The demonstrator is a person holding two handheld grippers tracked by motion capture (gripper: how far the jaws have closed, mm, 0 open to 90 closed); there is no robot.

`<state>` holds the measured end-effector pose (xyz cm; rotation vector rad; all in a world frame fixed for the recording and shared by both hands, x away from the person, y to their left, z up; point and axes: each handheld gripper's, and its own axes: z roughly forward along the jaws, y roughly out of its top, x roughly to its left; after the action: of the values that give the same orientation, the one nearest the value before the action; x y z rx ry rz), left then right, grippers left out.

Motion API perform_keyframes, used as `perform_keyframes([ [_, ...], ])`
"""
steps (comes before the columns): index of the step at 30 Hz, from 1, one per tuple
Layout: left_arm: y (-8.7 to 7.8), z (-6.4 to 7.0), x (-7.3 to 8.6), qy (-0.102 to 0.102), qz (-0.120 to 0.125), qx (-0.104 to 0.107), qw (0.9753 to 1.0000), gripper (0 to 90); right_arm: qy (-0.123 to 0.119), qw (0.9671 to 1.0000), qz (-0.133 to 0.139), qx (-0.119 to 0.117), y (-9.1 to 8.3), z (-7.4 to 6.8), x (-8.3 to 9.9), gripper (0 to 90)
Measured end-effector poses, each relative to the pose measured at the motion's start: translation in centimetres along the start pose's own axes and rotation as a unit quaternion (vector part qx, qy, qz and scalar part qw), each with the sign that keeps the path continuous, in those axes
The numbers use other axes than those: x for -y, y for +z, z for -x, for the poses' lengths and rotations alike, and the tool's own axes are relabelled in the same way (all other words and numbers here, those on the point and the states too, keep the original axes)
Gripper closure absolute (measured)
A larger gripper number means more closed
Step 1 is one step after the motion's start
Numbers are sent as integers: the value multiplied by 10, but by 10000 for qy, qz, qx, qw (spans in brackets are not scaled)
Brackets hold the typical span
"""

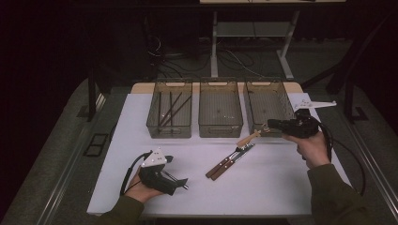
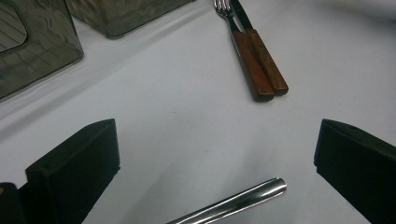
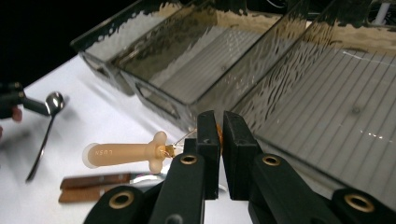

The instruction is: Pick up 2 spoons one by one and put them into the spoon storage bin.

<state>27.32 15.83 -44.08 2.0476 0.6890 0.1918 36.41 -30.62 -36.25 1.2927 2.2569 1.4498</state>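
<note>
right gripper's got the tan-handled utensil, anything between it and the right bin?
Nothing visible. The right gripper holds the tan-handled utensil at the near wall of the right bin, whose top is open and whose floor looks bare.

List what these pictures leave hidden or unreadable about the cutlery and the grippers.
- Right gripper view: the working end of the beige-handled utensil is hidden between the right gripper fingers.
- Left gripper view: the metal handle is cut off by the bottom edge.
- High view: the dark sticks in the left bin are too small to identify.
</note>
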Motion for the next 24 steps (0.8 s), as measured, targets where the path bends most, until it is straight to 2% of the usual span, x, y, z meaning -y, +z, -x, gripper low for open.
perform_keyframes([
  [13, 0, 0, 0, 0, 13, 6, 10000, 0, 2, 9999, 52, 118, 27, -5, -37, 859],
  [24, 1, 1, 0, -28, 47, 18, 10000, 0, 185, 9996, 152, 175, 57, -10, -63, 859],
])
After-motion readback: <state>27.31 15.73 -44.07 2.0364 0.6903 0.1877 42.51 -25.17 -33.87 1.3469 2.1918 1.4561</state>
